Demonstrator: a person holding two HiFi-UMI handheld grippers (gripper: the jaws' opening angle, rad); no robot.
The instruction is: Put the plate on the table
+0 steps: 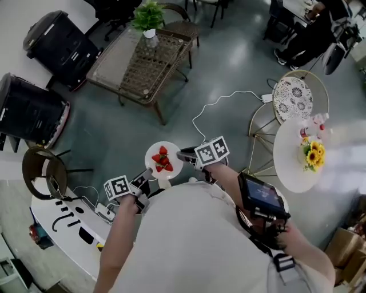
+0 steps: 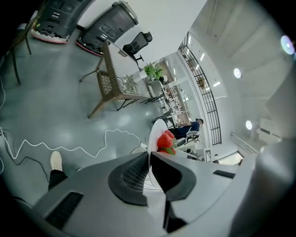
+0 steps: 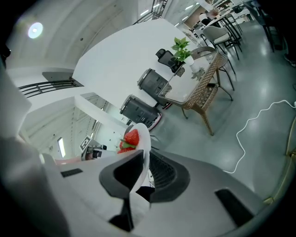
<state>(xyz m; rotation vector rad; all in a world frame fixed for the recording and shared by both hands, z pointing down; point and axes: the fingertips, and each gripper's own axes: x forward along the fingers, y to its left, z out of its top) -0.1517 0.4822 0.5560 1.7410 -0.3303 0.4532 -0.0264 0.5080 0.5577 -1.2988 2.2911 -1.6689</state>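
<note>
Right up close, two grippers share one load: the left gripper [image 1: 147, 174] has its jaws nipped onto the near-left rim of the plate [image 1: 175, 154], and the right gripper [image 1: 184, 155] bites the rim on the opposite side, both narrowed down to the thin white edge that runs between their pads. One plate, and it carries a small heap of strawberries [image 1: 162, 160], too bunched to count for certain. It hangs in the air in front of the person's chest, over the grey floor [image 1: 229, 63], resting on nothing. In the head view its face is turned up with the fruit on top; it is round, so no long axis to call. Each gripper view catches it edge-on, a white sliver between the jaws with red fruit beyond. Further out, one white cable [image 1: 217, 103] snakes across the floor. Two tables are in sight: a round table [image 1: 289, 163] at the right with sunflowers [image 1: 313, 153] on it, and, farther off, a wicker table [image 1: 137, 60] carrying one plant [image 1: 148, 16]. Two black machines [image 1: 57, 43] stand at the far left.
</note>
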